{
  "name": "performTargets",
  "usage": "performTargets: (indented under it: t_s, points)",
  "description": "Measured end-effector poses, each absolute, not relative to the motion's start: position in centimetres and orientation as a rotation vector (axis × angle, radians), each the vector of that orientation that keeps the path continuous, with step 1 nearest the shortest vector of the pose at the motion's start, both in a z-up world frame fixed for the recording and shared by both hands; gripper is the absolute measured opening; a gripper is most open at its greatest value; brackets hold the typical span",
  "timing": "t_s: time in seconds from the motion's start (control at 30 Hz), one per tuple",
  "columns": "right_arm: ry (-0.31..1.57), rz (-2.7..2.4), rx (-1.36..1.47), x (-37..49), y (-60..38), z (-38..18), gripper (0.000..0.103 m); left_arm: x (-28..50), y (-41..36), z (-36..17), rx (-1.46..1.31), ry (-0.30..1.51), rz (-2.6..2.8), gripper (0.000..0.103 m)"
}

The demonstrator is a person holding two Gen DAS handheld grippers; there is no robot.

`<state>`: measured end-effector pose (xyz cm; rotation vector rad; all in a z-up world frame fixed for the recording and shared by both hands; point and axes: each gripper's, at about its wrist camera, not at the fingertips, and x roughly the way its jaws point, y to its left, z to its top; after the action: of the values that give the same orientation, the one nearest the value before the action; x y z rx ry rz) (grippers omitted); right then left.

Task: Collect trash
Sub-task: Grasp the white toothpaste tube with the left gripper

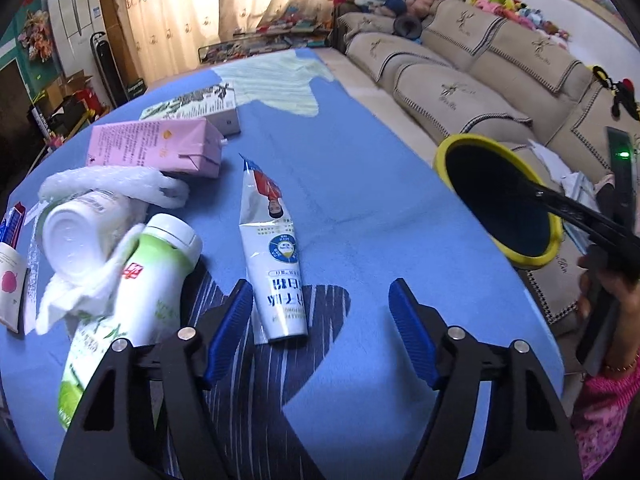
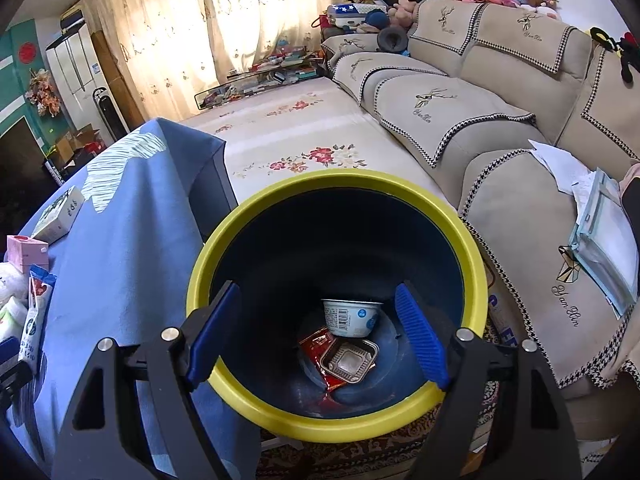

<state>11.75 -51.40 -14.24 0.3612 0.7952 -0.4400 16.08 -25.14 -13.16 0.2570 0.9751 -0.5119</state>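
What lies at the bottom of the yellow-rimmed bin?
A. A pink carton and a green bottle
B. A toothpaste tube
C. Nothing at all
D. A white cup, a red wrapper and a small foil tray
D: the right wrist view looks straight into the bin, where a white cup, a red wrapper and a foil tray lie on its floor.

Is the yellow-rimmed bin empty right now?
No. The right wrist view looks into the yellow-rimmed bin, where a white yogurt cup, a red wrapper and a small foil tray lie at the bottom.
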Motion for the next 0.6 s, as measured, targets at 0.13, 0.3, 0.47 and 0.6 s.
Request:
performTargets:
  t_s: [0.13,0.3,0.47,0.6]
  points:
    - [0.787,-0.431,0.373,11.6,-51.6,-14.1,0.076,16.8,-25.5,-14.2,0.26,1.005,-0.481,0.064]
    - [0.788,-0.417,0.381,11.6,-51.6,-14.5,0.076,18.0,-25.3,-14.6,0.246,1.008,-0.448,0.049]
    - [0.794,-0.406,0.394,11.5,-51.7,-15.0,0.076,18.8,-25.2,-14.5,0.228,1.002,-0.433,0.027]
    - [0.794,-0.402,0.4,11.3,-51.8,-15.1,0.076,18.6,-25.4,-14.1,0.229,0.987,-0.445,0.019]
